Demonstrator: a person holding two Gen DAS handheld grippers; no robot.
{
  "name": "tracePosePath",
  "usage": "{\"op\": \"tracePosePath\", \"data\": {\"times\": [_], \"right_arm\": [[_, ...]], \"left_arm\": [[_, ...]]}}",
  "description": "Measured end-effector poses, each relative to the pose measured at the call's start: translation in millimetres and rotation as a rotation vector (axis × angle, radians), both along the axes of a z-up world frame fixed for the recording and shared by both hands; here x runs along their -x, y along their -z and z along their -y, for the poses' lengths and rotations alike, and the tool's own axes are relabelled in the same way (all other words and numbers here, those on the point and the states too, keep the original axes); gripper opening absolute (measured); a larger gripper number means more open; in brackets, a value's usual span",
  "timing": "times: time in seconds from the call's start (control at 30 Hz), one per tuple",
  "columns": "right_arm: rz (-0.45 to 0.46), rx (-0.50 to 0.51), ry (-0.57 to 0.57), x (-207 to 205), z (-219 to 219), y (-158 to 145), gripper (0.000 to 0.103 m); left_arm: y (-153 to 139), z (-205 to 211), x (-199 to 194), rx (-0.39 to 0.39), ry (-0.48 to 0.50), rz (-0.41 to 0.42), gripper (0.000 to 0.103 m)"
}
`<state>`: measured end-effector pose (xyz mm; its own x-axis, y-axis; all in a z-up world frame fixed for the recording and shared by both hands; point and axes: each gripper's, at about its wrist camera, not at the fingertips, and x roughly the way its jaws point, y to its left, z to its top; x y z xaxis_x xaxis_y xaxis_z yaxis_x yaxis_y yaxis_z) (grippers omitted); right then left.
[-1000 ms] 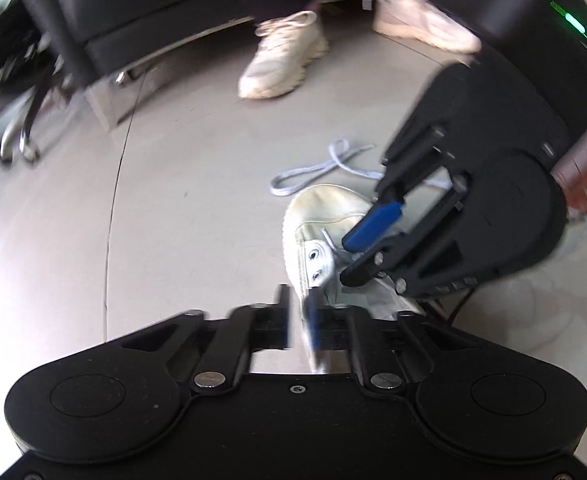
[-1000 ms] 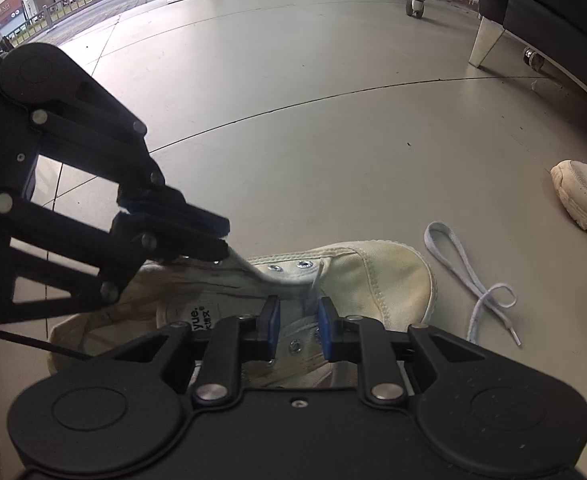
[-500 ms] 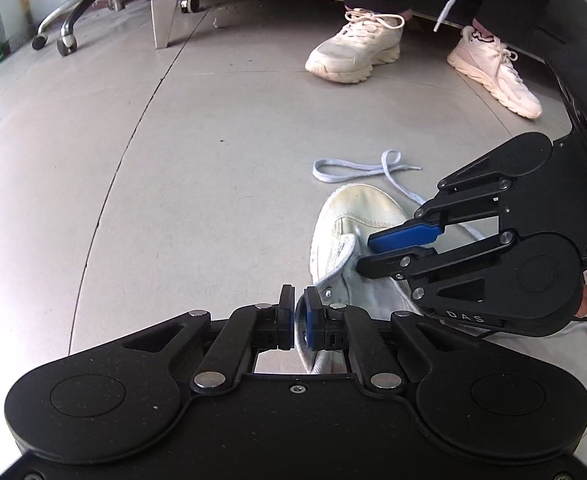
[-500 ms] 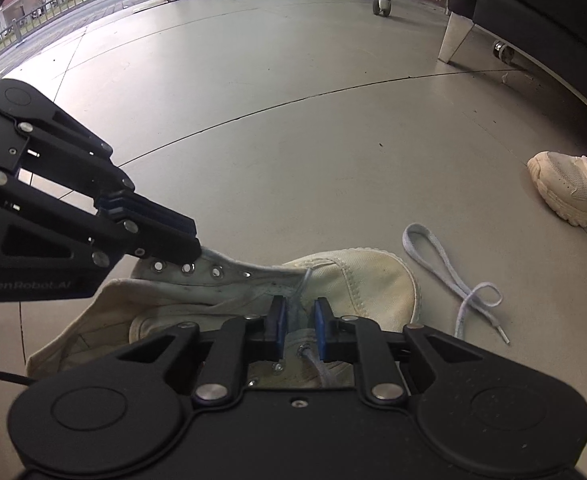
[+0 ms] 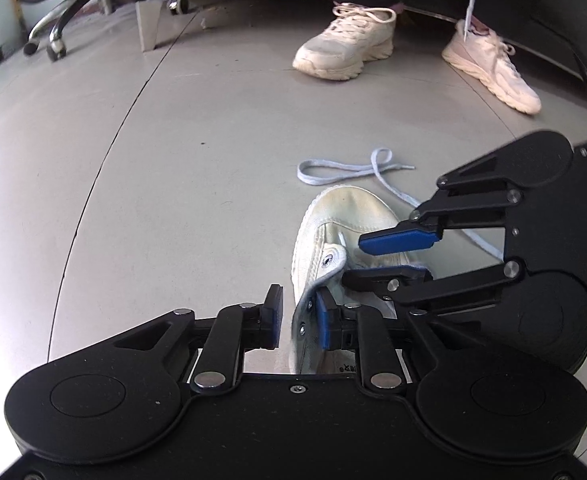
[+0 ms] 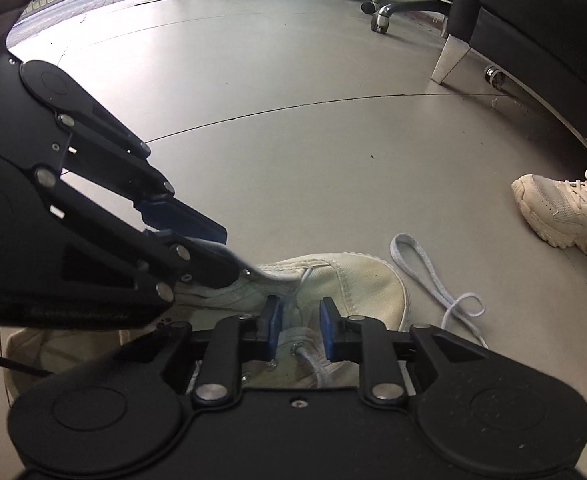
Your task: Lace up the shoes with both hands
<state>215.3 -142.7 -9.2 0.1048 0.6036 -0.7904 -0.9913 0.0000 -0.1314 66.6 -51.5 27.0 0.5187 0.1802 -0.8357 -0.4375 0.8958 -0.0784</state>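
A cream canvas high-top shoe (image 5: 349, 216) (image 6: 353, 284) lies on the grey floor with its toe pointing away from me. Its pale lace (image 5: 345, 168) (image 6: 425, 268) trails in a loop past the toe. My left gripper (image 5: 298, 318) (image 6: 221, 248) has its jaws opening. The shoe's eyelet flap (image 5: 325, 264) stands between them and rests only against the right pad. My right gripper (image 6: 299, 326) (image 5: 377, 258) hovers over the tongue with its jaws opening. A strand of lace runs through the gap, and neither pad presses on it.
A person's feet in cream sneakers (image 5: 345, 48) (image 6: 565, 212) rest on the floor beyond the shoe. A black sofa (image 6: 533, 20) with a metal leg (image 5: 149, 24) stands behind them. An office chair base (image 5: 49, 32) is at the far left.
My left jaws, shut on the eyelet flap before, have parted and the flap now stands loose between them. The right jaws narrowed and then widened again. Both hands stayed over the shoe.
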Motion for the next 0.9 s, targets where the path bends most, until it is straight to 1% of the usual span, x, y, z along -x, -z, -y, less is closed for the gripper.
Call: {"op": "tracePosePath", "data": {"times": [0.07,0.1,0.17,0.23,0.27,0.3,0.4,0.57,0.7,0.77,0.83,0.9], "right_arm": [[0.011,-0.015,-0.007,1,2,0,0.018],[0.014,-0.026,-0.014,2,3,0,0.014],[-0.007,-0.022,-0.023,1,3,0,0.009],[-0.036,-0.024,-0.005,-3,2,0,0.005],[-0.067,-0.032,0.015,-7,2,-1,0.001],[-0.126,-0.052,0.047,-15,2,-5,0.001],[-0.211,-0.093,0.101,-29,5,-12,0.001],[-0.291,-0.129,0.153,-45,10,-19,0.001],[-0.33,-0.198,0.138,-39,15,-36,0.001],[-0.345,-0.213,0.138,-40,15,-38,0.001],[-0.342,-0.182,0.131,-40,12,-33,0.001],[-0.31,-0.105,0.109,-38,6,-18,0.001]], "left_arm": [[0,-3,3,0.032,-0.037,0.008,0.012],[0,-4,4,0.044,-0.051,0.012,0.012],[0,-6,6,0.068,-0.072,0.017,0.012],[1,-10,8,0.107,-0.099,0.022,0.012],[3,-13,9,0.132,-0.115,0.024,0.012],[3,-17,10,0.156,-0.128,0.027,0.012],[4,-23,12,0.188,-0.145,0.03,0.012],[4,-28,13,0.208,-0.163,0.032,0.012],[5,-29,13,0.207,-0.169,0.03,0.012],[5,-32,13,0.227,-0.185,0.034,0.012],[5,-37,15,0.286,-0.213,0.055,0.011],[7,-44,18,0.356,-0.256,0.076,0.011]]}}
